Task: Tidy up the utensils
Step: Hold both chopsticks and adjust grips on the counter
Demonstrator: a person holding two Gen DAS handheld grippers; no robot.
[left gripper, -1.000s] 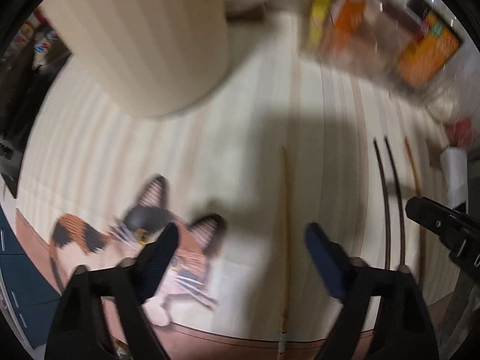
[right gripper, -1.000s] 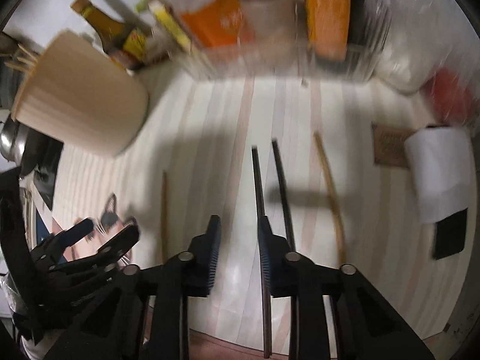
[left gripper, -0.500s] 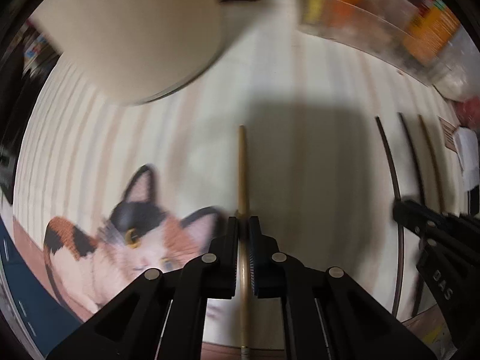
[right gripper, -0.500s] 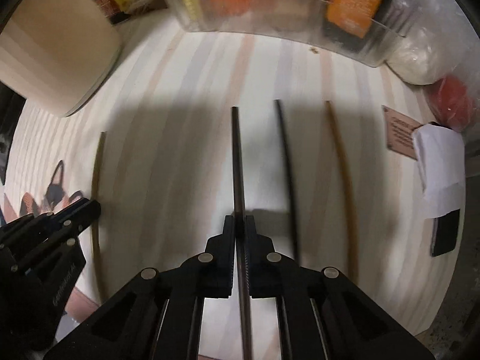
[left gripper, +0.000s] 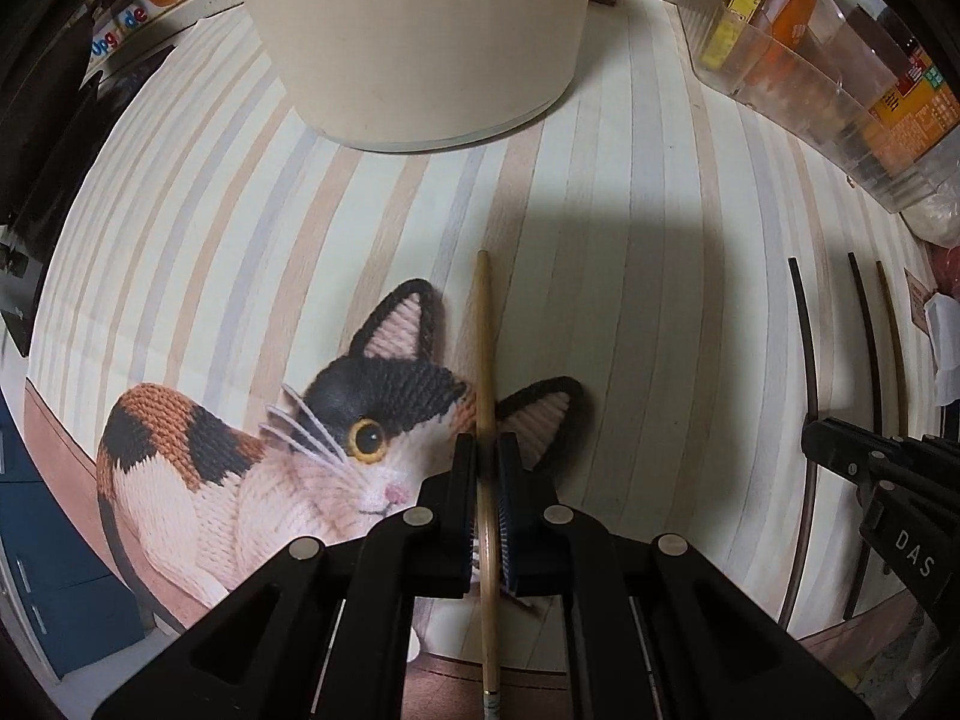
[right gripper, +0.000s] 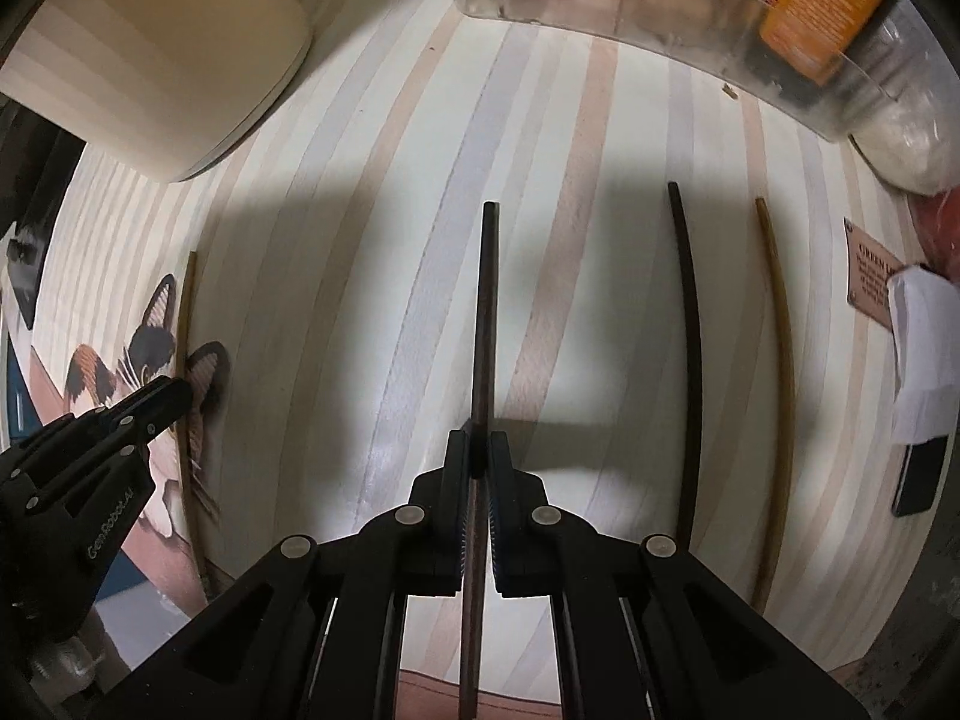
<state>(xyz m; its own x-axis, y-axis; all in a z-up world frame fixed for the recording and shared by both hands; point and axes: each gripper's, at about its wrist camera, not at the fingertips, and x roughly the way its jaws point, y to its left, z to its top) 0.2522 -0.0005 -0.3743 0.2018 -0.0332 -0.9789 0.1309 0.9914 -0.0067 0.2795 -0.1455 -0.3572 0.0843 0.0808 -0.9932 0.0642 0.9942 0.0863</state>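
My left gripper [left gripper: 487, 450] is shut on a light wooden chopstick [left gripper: 485, 324] that lies over the cat picture on the striped mat. My right gripper [right gripper: 478, 447] is shut on a dark chopstick [right gripper: 487, 300] near the mat's middle. Another dark chopstick [right gripper: 690, 324] and a brown chopstick [right gripper: 780, 324] lie to its right. The cream utensil holder [left gripper: 420, 36] stands at the far end of the mat; it also shows in the right wrist view [right gripper: 150, 54]. The right gripper shows at the right edge of the left wrist view [left gripper: 888, 474].
A clear bin [left gripper: 828, 60] with packets stands at the back right. A white paper roll [right gripper: 918, 354], a dark phone-like object [right gripper: 918, 474] and a small brown card [right gripper: 870, 276] sit at the right. The mat's front edge [left gripper: 456, 666] is just under both grippers.
Both grippers went from open to shut, each closing on a chopstick: left on the light wooden one, right on the dark one. Both have moved closer to the mat.
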